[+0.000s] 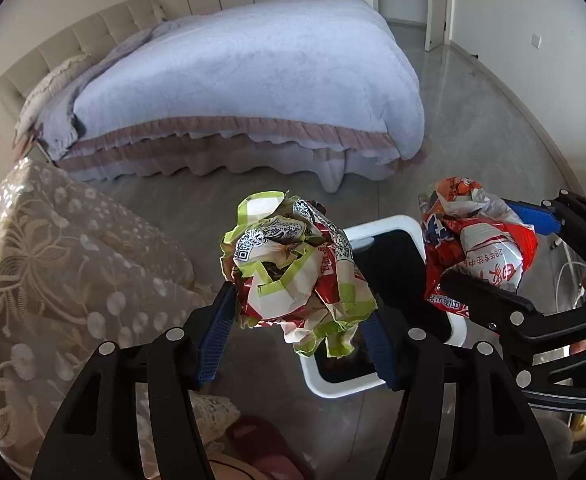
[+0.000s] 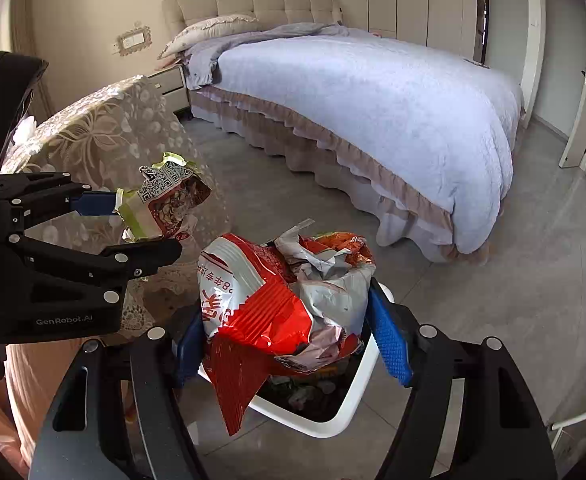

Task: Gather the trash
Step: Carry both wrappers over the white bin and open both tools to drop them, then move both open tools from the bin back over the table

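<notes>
My left gripper [image 1: 299,320] is shut on a crumpled green, white and red wrapper [image 1: 293,272], held above the floor just left of a white trash bin [image 1: 389,226] with a dark inside. My right gripper [image 2: 289,340] is shut on a crumpled red and white snack bag [image 2: 277,300], which hangs directly over the same white trash bin [image 2: 333,424]; some trash lies in the bin. The left view shows the right gripper [image 1: 505,256] with its snack bag [image 1: 481,248] to the right. The right view shows the left gripper [image 2: 133,224] with the wrapper [image 2: 161,200] to the left.
A bed [image 1: 253,80] with a pale blue quilt and a pink frilled skirt fills the far side of the room. A table with a floral lace cloth [image 1: 53,260] stands close on the left. Grey tiled floor [image 2: 513,320] surrounds the bin. A door [image 1: 437,0] is at the far right.
</notes>
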`<state>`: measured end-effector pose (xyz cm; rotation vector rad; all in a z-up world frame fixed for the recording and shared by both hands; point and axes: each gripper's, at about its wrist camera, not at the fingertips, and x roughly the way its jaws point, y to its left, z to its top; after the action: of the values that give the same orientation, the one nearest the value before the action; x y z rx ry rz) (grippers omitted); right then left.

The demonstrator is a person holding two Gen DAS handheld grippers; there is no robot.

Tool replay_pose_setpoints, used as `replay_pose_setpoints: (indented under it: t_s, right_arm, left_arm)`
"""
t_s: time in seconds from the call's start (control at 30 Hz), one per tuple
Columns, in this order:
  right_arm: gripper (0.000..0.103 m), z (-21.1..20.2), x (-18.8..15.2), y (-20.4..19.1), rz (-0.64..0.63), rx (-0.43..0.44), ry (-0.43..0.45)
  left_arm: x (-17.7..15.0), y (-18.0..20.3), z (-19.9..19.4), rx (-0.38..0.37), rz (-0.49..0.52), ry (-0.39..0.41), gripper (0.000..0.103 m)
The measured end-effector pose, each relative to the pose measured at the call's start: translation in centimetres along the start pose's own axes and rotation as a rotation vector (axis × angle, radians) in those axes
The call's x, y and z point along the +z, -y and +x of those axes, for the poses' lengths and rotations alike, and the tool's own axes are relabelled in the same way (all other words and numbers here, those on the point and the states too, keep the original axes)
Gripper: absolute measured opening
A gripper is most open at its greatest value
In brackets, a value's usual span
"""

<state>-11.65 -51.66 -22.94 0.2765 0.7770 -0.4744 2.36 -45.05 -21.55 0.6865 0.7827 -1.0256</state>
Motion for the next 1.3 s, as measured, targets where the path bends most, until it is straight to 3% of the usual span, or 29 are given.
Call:
replay_pose_setpoints:
  t_s: [0.1,0.13,0.17,0.2,0.23,0.37,0.63,0.93,1.3]
  right_arm:
    - [0.072,2.0,-1.0,0.7,0.002,-0.02,-0.042]
    - [0.073,2.7,-1.2,0.8,-0.005,-0.026,-0.058]
    - [0.076,3.3,-1.5,0.8,-0.02,-0.022,-0.079]
    - [0.094,3.9,-1.8,0.9,-0.04,-0.024,-0.103]
    - [0.098,4.2,-2.1,0.7,-0.062,-0.035,-0.112]
    - [0.098,5.0,-2.6,0.9,-0.09,-0.04,-0.132]
    - [0.098,3.7,-1.1,0.4,-0.085,-0.049,-0.077]
    - [0.098,0.4,2.8,-2.7,-0.138,-0.023,0.034]
    - [0.098,-3.2,7.0,-8.8,-0.29,0.035,0.156]
  left_arm:
    - [0.4,0.2,2.4,-0.042,0.007,-0.043,0.062]
    - [0.6,0.3,3.0,-0.064,0.01,-0.06,0.074]
    - [0.8,0.4,3.4,-0.071,0.014,-0.067,0.098]
    - [0.9,1.0,3.6,-0.06,0.024,-0.066,0.098]
    - [0.9,1.1,3.7,-0.046,0.042,-0.066,0.098]
    - [0.6,1.9,4.1,0.005,0.074,-0.069,0.098]
    - [0.7,0.0,2.6,0.023,0.009,-0.037,0.098]
    - [0.9,-3.3,-3.6,0.098,-0.068,0.074,0.098]
    - [-0.3,-7.6,-10.3,0.182,-0.171,0.187,0.098]
